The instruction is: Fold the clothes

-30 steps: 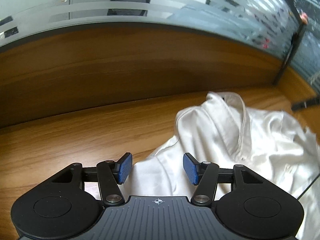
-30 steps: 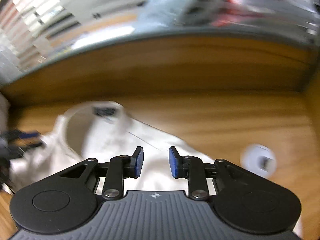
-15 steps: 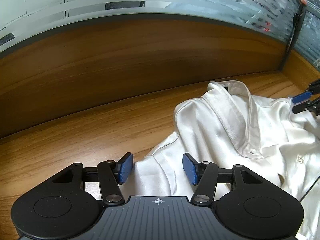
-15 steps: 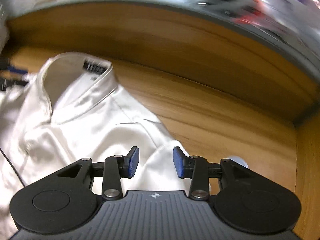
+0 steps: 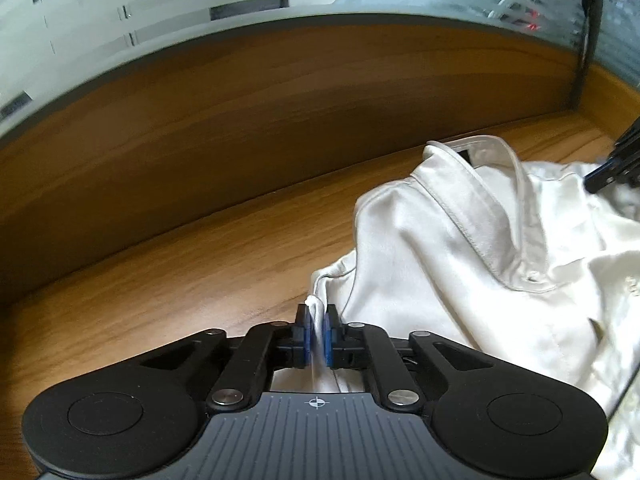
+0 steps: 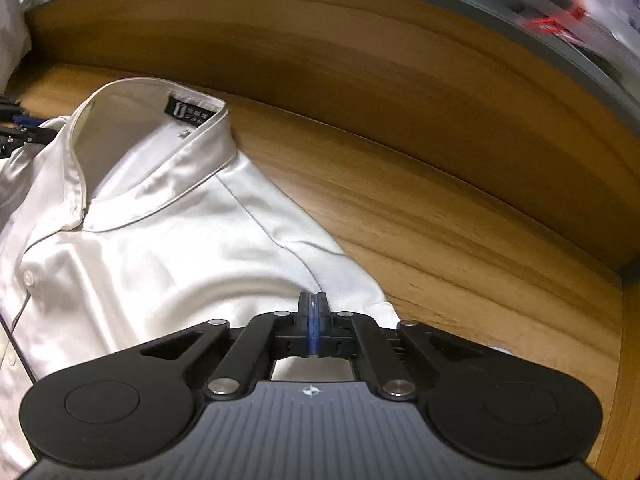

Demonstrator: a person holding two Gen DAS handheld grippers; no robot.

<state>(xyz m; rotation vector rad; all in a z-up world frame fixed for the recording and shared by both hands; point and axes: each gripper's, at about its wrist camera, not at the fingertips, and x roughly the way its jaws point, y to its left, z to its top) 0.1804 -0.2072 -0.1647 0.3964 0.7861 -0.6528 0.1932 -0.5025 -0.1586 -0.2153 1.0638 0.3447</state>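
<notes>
1. Presently, the left gripper (image 5: 317, 334) has its jaws pressed onto a thin ridge of white cloth, a bunched tip of which stands proud above the blue pads (image 5: 306, 332).
2. At the right gripper (image 6: 312, 326) the jaws are pressed together with almost no gap. They sit at the shirt's shoulder edge, but whether cloth lies between them cannot be told from this view.
3. The white shirt (image 6: 168, 248) lies on the wooden worktop (image 5: 180, 264), front up and rumpled. Its collar (image 6: 192, 160) stands up at about 11 o'clock from the right gripper. In the left view the collar is at roughly 2 o'clock.
4. A wooden back panel (image 5: 280, 112) rises just behind the worktop, with frosted glass (image 5: 160, 12) above it.
5. Risk: the cloth looks smooth and satiny, and the left hold takes only a narrow pinch. In my judgement a brisk lift could pull it free.
6. Risk: if the right jaws hold nothing, one shoulder would rise alone and the shirt would skew.
7. Risk: existing creases across the chest may be pressed into any fold.
</notes>
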